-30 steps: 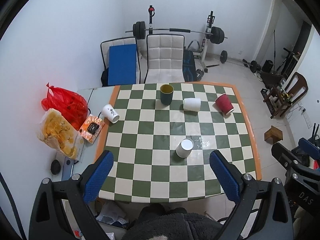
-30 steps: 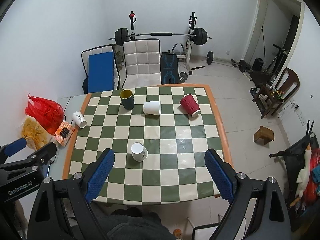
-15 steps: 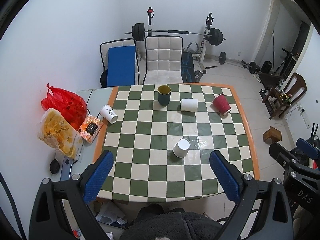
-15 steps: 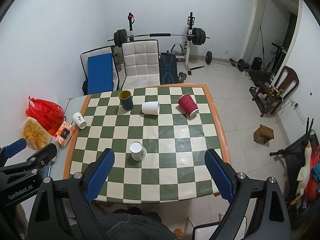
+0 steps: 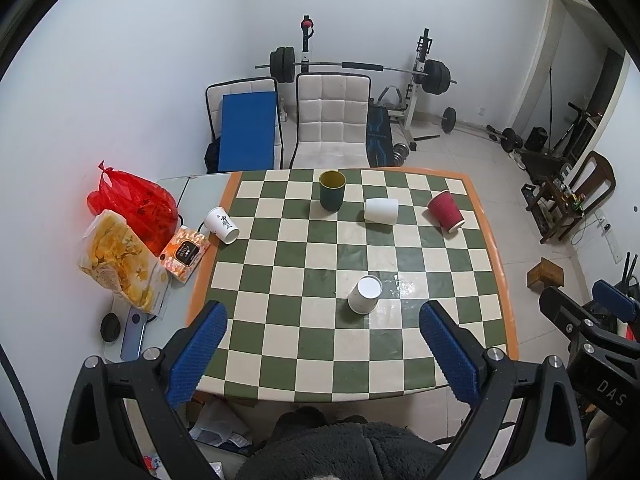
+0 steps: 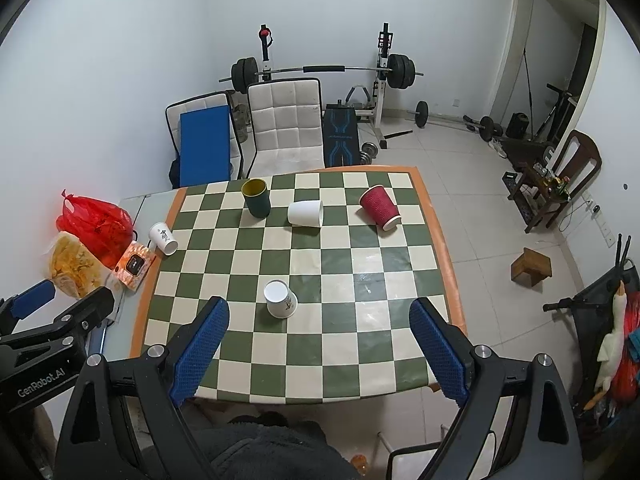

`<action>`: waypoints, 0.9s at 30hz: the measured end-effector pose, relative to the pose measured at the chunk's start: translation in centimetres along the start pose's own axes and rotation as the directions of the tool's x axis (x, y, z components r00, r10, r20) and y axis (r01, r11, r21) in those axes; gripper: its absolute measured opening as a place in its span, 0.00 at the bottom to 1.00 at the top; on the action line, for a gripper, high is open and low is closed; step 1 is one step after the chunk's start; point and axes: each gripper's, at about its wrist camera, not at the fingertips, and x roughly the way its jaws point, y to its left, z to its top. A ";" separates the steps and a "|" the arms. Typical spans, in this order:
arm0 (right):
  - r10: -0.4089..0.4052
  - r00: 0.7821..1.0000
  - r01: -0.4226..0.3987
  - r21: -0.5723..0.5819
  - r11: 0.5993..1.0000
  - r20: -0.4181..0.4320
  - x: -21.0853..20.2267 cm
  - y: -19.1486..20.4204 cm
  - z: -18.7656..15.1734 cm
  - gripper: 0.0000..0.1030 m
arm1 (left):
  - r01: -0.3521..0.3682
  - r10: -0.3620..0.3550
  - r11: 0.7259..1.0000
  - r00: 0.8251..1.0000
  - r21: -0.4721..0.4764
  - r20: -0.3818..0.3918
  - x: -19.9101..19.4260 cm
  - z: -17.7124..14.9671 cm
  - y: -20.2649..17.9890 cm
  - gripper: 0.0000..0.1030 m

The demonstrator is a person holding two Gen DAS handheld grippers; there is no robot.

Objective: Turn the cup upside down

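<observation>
A white paper cup (image 5: 365, 294) (image 6: 281, 298) stands upside down on the near middle of the checkered table (image 5: 280, 280) (image 6: 360, 264). A dark green cup (image 5: 332, 190) (image 6: 256, 198) stands upright at the far side. A white cup (image 5: 381, 211) (image 6: 305, 213) and a red cup (image 5: 445, 211) (image 6: 379, 207) lie on their sides beside it. Another white paper cup (image 5: 221, 220) (image 6: 163, 238) lies at the table's left edge. My left gripper (image 5: 324, 356) and right gripper (image 6: 320, 352) are both open and empty, held high above the table's near edge.
A red bag (image 5: 136, 204), a snack bag (image 5: 116, 260) and an orange box (image 5: 184, 254) sit on a side surface at the left. Chairs (image 5: 332, 120) and a barbell rack (image 5: 360, 68) stand behind the table. A wooden stool (image 5: 546, 274) is on the floor to the right.
Both grippers have drawn back and up a little, so the table looks slightly smaller and farther. The cups have not moved.
</observation>
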 end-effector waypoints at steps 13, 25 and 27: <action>0.011 1.000 -0.011 -0.014 1.000 -0.004 -0.2 0.2 -0.3 0.91 | -0.002 0.002 1.000 1.000 -0.007 0.004 -0.1 -0.2 0.0 0.96; 0.028 1.000 -0.029 -0.016 0.999 -0.011 -0.2 0.6 -0.4 0.91 | -0.003 0.003 1.000 1.000 -0.017 0.003 -0.4 -0.6 0.2 0.96; 0.031 0.999 -0.031 -0.016 0.999 -0.013 -0.1 0.6 -0.4 0.91 | -0.003 0.004 1.000 1.000 -0.017 0.002 -0.4 -0.5 0.2 0.96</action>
